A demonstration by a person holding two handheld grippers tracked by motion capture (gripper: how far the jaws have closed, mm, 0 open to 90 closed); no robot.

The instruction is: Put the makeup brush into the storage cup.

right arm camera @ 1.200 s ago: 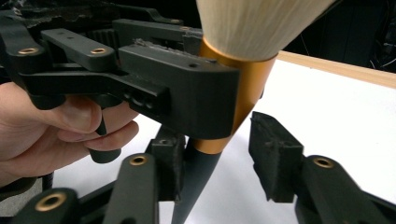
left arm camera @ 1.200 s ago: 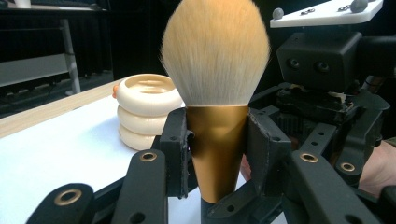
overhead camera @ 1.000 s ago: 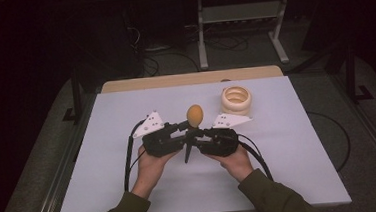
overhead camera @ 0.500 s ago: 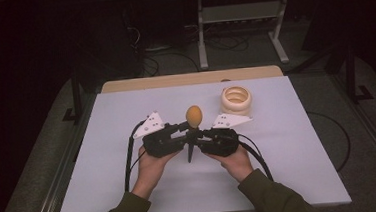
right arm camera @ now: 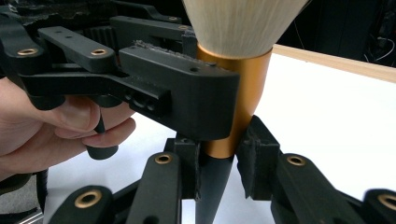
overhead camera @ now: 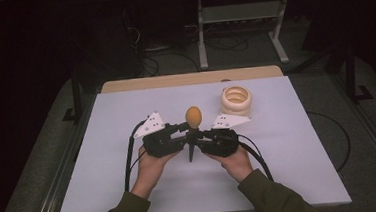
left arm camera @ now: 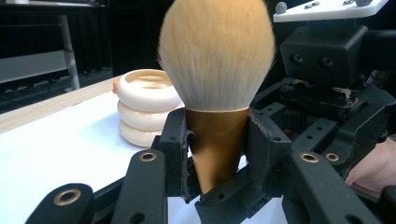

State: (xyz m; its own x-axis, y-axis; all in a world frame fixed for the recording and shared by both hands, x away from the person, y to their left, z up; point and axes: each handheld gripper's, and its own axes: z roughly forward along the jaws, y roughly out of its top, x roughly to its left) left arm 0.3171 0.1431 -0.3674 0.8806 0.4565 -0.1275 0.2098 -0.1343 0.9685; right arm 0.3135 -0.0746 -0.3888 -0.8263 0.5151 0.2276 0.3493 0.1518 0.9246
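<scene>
High view: ring stack (overhead camera: 236, 101) behind brush (overhead camera: 193, 127), apart.

Light falls from above onto the white rectangular tabletop (overhead camera: 290, 169), which shows bright and even with only faint, soft shadows beneath the hands; the room behind sinks into near black. The high view is slightly soft and grainy. In the left gripper view the fluffy cream-bristled brush with its gold metal collar (left arm camera: 217, 70) is sharp, while the background blurs.
</scene>
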